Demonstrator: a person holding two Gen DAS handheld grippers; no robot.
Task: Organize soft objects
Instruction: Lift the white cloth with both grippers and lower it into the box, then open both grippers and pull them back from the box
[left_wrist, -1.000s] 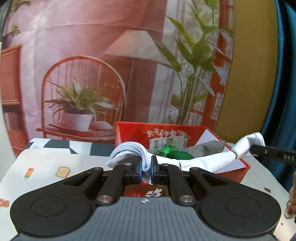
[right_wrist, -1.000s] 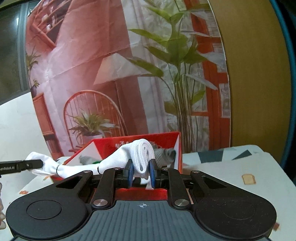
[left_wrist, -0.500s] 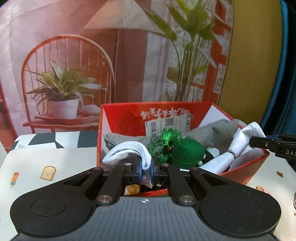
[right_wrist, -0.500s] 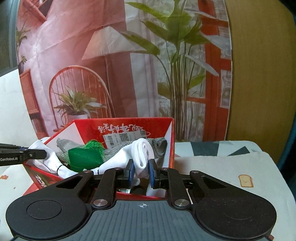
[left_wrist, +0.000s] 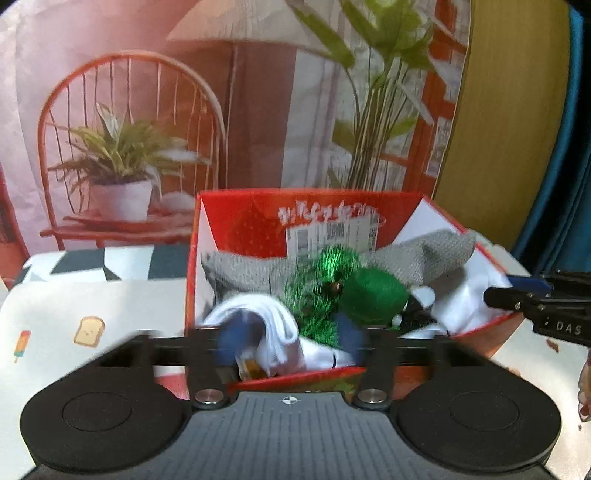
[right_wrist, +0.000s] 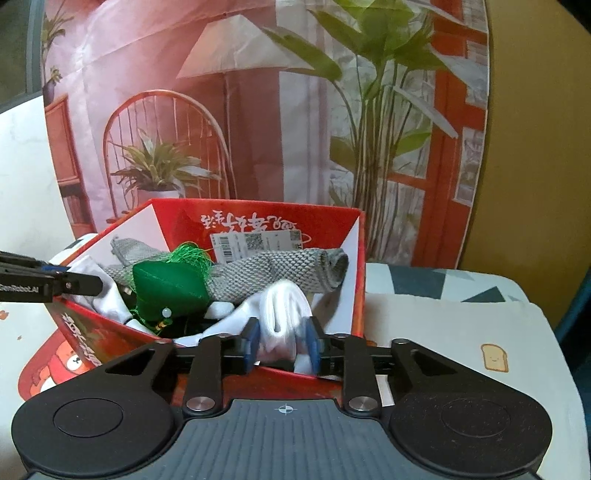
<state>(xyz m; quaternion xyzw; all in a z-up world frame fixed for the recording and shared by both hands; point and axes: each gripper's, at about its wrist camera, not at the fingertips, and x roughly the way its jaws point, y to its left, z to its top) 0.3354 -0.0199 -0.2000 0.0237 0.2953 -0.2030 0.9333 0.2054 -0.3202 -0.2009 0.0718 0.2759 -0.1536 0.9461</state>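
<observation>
left gripper (left_wrist: 290, 341) spread, right gripper (right_wrist: 282, 341) parted

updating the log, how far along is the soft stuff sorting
Done: the grey knit cloth and green pouch lie in the red box. In hand: the white cloth is down inside it, both tools open around its ends. Left: withdraw the tools.

L tool (left_wrist: 290, 341) open over red box (left_wrist: 424, 210) w/ white sock (left_wrist: 273, 321) between pads.

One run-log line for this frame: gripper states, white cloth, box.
left gripper: open | right gripper: open, astride cloth | white cloth: in red box | also inside: grey knit, green pouch
</observation>
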